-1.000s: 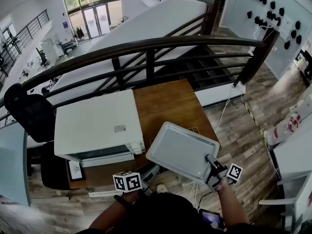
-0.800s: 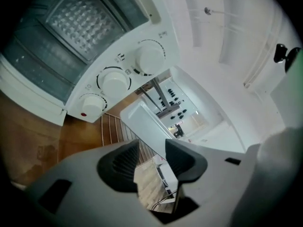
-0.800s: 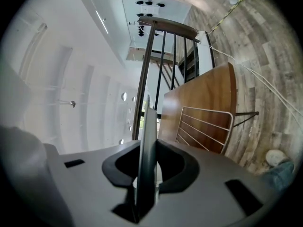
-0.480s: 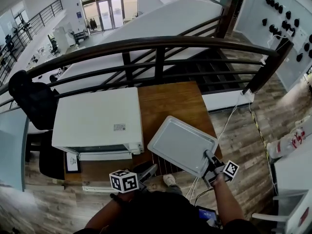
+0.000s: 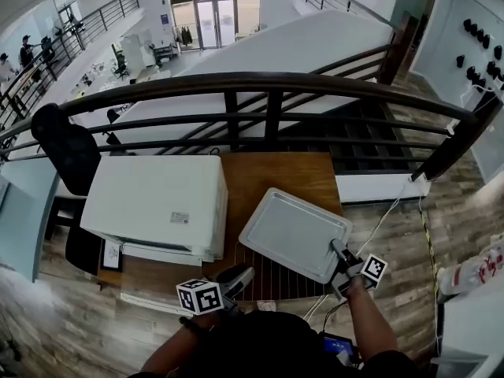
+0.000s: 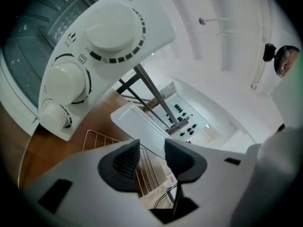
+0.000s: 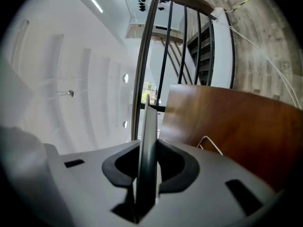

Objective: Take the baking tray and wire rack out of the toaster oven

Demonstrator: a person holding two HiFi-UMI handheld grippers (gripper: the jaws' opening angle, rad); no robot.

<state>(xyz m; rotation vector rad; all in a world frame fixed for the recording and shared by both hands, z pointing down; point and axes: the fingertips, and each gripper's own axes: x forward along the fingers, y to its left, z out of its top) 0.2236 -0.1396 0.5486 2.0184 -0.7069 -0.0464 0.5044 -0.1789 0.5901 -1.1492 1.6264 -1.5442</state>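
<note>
My right gripper is shut on the near rim of the grey baking tray. It holds the tray above the wooden table, to the right of the white toaster oven. In the right gripper view the tray's edge stands between the pads. The wire rack lies on the table under the tray's front. My left gripper is at the rack's left edge. Its pads stand apart, and the rack and tray show beyond them.
The oven's knob panel fills the upper left of the left gripper view. A dark metal railing runs behind the table, with a drop beyond it. A black chair stands left of the oven. Cables hang off the table's right front.
The tray in my right gripper has shifted over the table, and more of the wire rack now shows below it. My left gripper has moved right, toward the rack.
</note>
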